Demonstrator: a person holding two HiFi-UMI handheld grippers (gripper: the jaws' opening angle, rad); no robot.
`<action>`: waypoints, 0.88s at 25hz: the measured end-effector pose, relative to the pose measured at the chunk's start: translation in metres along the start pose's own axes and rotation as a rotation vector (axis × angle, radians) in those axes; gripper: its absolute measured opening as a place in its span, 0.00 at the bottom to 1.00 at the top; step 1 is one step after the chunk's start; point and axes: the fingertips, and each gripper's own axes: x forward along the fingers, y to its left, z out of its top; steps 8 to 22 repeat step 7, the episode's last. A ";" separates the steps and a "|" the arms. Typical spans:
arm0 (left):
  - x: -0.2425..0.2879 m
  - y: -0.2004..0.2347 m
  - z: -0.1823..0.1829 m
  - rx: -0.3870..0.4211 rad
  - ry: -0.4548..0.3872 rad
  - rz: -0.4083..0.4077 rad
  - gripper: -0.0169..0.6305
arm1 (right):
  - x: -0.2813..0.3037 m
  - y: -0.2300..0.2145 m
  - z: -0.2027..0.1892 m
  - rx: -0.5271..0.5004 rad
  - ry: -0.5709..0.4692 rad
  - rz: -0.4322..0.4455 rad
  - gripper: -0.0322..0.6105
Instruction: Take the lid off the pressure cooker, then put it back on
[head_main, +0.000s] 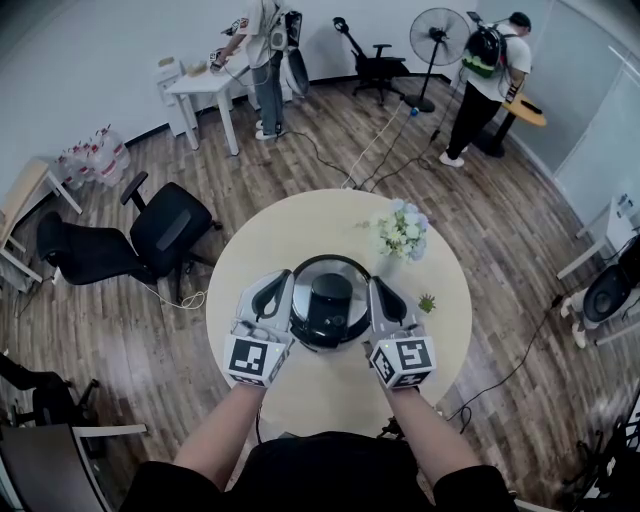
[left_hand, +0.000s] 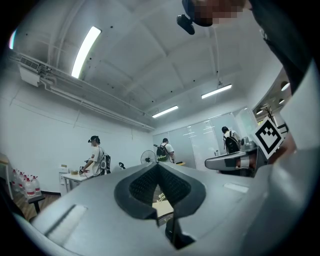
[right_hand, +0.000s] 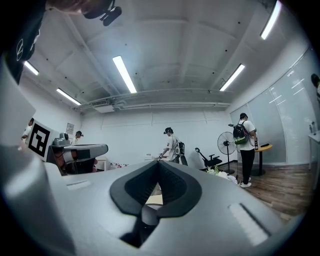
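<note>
The pressure cooker (head_main: 330, 303) stands in the middle of the round table (head_main: 290, 235), its lid on and the lid's black knob (head_main: 330, 290) upright. My left gripper (head_main: 279, 289) lies along the cooker's left side and my right gripper (head_main: 379, 291) along its right side, both pointing away from me. In the left gripper view the jaws (left_hand: 158, 166) meet at the tips, and so do the right gripper's (right_hand: 159, 163). A dark part shows low between each pair; I cannot tell what it is. Each gripper view shows the other gripper to the side, the right one (left_hand: 234, 161) and the left one (right_hand: 80, 150).
A bunch of pale flowers (head_main: 403, 231) and a small green plant (head_main: 427, 302) sit on the table to the right of the cooker. A black office chair (head_main: 165, 235) stands left of the table. Cables (head_main: 375, 150) run over the wooden floor. People stand at the far wall near a fan (head_main: 438, 40).
</note>
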 end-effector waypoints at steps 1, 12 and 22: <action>0.000 0.000 0.000 -0.004 0.001 0.001 0.03 | -0.001 0.001 0.001 -0.008 -0.002 0.001 0.06; -0.001 0.000 0.004 0.005 -0.004 -0.006 0.03 | -0.003 0.009 0.005 -0.089 -0.001 0.015 0.06; -0.001 0.000 0.004 0.005 -0.004 -0.006 0.03 | -0.003 0.009 0.005 -0.089 -0.001 0.015 0.06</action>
